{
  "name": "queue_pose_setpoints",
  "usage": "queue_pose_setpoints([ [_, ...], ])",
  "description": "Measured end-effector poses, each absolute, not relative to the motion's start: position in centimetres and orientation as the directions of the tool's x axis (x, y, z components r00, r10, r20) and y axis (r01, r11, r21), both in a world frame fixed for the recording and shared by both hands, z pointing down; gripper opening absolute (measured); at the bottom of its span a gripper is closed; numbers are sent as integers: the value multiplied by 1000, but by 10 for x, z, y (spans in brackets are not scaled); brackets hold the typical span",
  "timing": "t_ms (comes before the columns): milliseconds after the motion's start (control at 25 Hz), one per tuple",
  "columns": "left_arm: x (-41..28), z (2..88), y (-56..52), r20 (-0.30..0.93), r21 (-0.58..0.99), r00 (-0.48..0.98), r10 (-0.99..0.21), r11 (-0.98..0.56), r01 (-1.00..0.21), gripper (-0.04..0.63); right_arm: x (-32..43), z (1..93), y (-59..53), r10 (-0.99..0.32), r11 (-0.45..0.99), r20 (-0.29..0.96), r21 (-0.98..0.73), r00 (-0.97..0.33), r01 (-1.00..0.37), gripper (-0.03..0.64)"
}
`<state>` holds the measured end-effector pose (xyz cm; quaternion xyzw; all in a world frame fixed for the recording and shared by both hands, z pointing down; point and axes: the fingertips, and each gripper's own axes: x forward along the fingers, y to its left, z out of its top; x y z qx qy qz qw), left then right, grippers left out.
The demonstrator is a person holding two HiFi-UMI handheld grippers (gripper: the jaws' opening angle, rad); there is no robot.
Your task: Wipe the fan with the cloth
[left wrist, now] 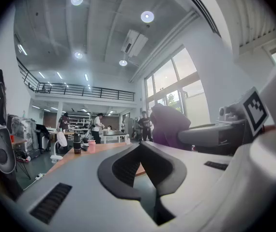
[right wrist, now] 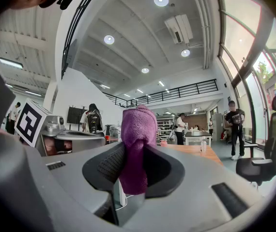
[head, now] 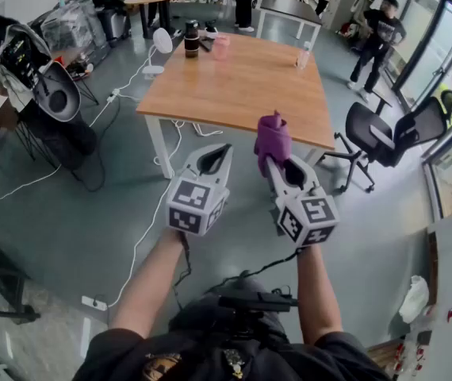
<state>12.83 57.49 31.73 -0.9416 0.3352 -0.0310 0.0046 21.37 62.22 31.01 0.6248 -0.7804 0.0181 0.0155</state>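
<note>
A small white fan [head: 161, 42] stands at the far left corner of the wooden table [head: 242, 94]; in the left gripper view the fan [left wrist: 60, 142] is small and far off. My right gripper [head: 283, 165] is shut on a purple cloth [head: 273, 139], which sticks up out of the jaws. In the right gripper view the cloth [right wrist: 138, 129] hangs pinched between the dark pads of that gripper [right wrist: 134, 153]. My left gripper [head: 220, 153] is held beside it, shut and holding nothing, its tips [left wrist: 140, 145] meeting. Both grippers are in the air short of the table's near edge.
On the table stand a dark bottle [head: 192, 40], a pink cup [head: 221, 48] and a clear cup [head: 302, 56]. A black office chair [head: 388, 133] stands right of the table. White cables [head: 143, 236] run over the floor. People stand further back.
</note>
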Motion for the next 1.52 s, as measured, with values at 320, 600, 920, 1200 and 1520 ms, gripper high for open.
queue_pose_setpoints([
  [320, 158, 330, 500, 84, -40, 755, -650, -759, -650, 6, 246, 324, 546, -969, 243, 48, -40, -244, -969, 112],
  [600, 197, 343, 407, 126, -65, 717, -686, -727, -684, 6, 287, 332, 444, -952, 304, 15, -77, -306, -950, 112],
  [920, 229, 340, 303, 160, -93, 644, -749, -660, -745, 6, 329, 332, 332, -925, 378, -2, -128, -381, -917, 112],
  [1200, 219, 337, 239, 172, -101, 591, -788, -611, -785, 6, 321, 327, 265, -901, 431, -5, -134, -435, -892, 112],
  [1520, 202, 343, 136, 142, -71, 643, -753, -655, -752, 6, 298, 328, 174, -921, 387, 19, -85, -390, -918, 112],
])
